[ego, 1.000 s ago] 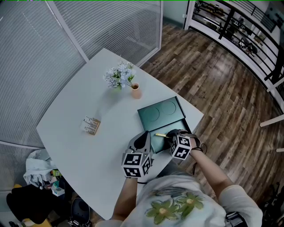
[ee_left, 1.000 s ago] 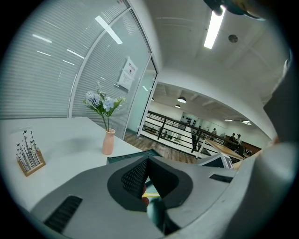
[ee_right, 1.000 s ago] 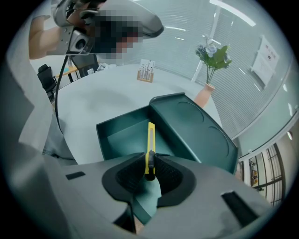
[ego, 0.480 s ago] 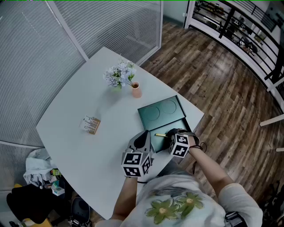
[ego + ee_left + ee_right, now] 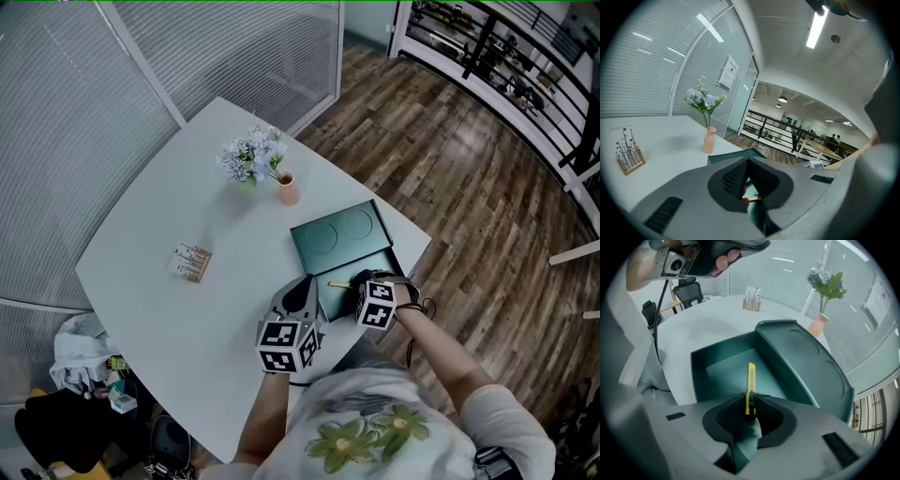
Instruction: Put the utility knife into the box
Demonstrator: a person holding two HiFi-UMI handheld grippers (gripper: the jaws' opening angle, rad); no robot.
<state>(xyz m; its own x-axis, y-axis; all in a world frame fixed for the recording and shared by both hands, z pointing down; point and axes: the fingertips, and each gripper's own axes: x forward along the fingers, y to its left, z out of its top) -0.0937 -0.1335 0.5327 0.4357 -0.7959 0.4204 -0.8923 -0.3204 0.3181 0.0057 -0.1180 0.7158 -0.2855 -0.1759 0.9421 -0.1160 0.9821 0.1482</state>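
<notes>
A dark green box [image 5: 330,305] stands open at the table's near right, its lid [image 5: 339,236] laid back. My right gripper [image 5: 359,286] points steeply down over the tray, shut on a yellow utility knife [image 5: 339,285]. In the right gripper view the knife [image 5: 751,380] sticks out from between the pads of that gripper [image 5: 751,408], above the tray floor [image 5: 726,371], with the lid [image 5: 801,362] behind. My left gripper [image 5: 305,287] rests by the box's left front corner, its jaws together with nothing in them. In its own view the left gripper [image 5: 748,162] faces the box [image 5: 723,157].
A pink vase [image 5: 287,192] with pale flowers [image 5: 251,157] stands beyond the box. A small wooden card holder [image 5: 192,264] sits on the white table [image 5: 159,216] to the left. Bags and clutter [image 5: 89,366] lie on the floor past the table's left edge.
My right gripper has sunk a little toward the box tray, still holding the knife. The left gripper has stayed where it was.
</notes>
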